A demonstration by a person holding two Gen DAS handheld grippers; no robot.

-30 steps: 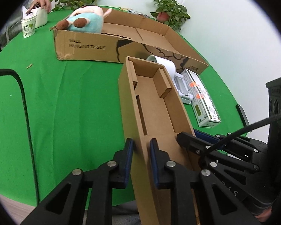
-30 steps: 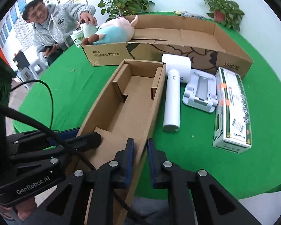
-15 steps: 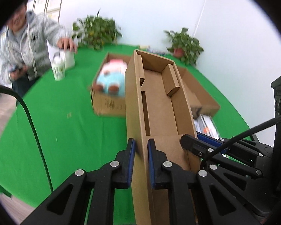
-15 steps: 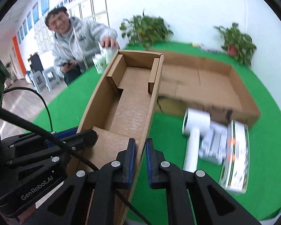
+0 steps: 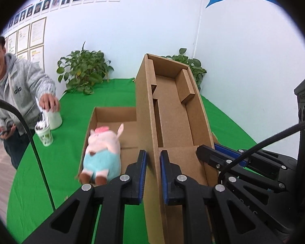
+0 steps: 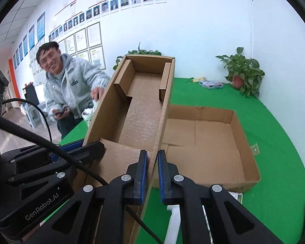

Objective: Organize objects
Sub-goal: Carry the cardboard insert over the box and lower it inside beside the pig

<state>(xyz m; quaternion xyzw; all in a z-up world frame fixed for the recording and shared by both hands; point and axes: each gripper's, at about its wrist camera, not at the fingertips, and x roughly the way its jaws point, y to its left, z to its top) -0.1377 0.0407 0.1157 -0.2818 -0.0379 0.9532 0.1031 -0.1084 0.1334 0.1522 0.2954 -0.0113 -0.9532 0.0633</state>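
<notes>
A long narrow cardboard box (image 5: 172, 111) is held up above the green table (image 5: 40, 172), open side toward me; it also shows in the right wrist view (image 6: 140, 109). My left gripper (image 5: 151, 158) is shut on its left wall. My right gripper (image 6: 151, 158) is shut on its right wall. Below and beyond lies a large open carton (image 6: 209, 142) with a plush pig (image 5: 102, 152) inside its left end (image 5: 109, 116). The box is empty inside.
A man in a grey hoodie (image 6: 71, 85) stands at the table's far left, hand on a white cup (image 5: 55, 118) beside a paper cup (image 5: 43, 134). Potted plants (image 6: 244, 73) stand at the back. A white object (image 6: 173, 223) lies under my right gripper.
Both grippers have lifted the narrow box off the table and tilted its far end upward. The white bottle, stand and packet have dropped out of view beneath it.
</notes>
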